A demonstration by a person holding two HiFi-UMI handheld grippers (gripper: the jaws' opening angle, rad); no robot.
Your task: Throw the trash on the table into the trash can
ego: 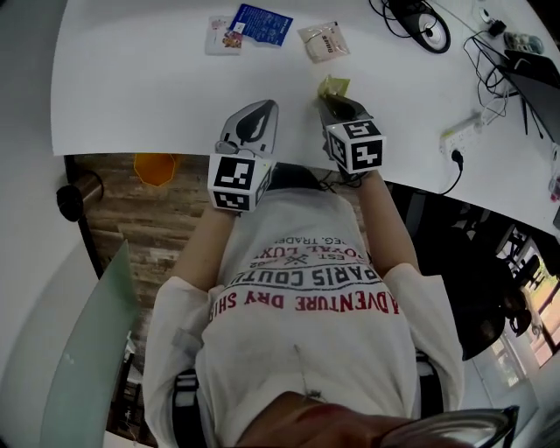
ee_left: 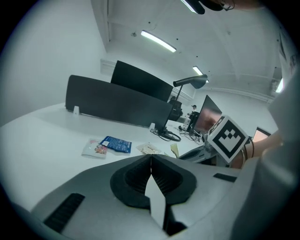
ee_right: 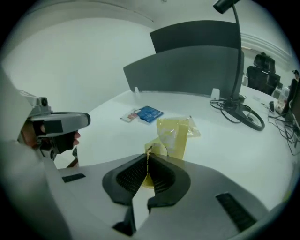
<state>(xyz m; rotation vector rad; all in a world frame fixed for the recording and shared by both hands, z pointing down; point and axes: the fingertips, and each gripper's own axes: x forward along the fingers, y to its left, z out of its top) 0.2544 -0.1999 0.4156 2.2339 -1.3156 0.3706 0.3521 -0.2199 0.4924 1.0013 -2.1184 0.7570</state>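
Yellow film, a crumpled wrapper (ee_right: 172, 133), stands up from between the fingers (ee_right: 164, 177) of the right gripper (ee_right: 148, 158). These fingers are pinched together on the wrapper's lower edge. In the head view this gripper is held over the white table (ego: 157, 87), close to the near edge, with the wrapper poking out past its tip. Whether the wrapper still touches the tabletop cannot be told.

Just beside it on the person's left, the left gripper (ego: 259, 115) also reaches over the near edge. Its fingers are closed tip to tip with nothing between them.

Farther back on the table lie three more pieces of trash, well apart from both grippers. They are a blue packet (ego: 262, 24), a pink-and-white packet (ego: 224, 35) touching its left side, and a clear packet (ego: 323, 41) a little to the right. Black cables (ego: 420, 22) lie coiled at the far right corner.
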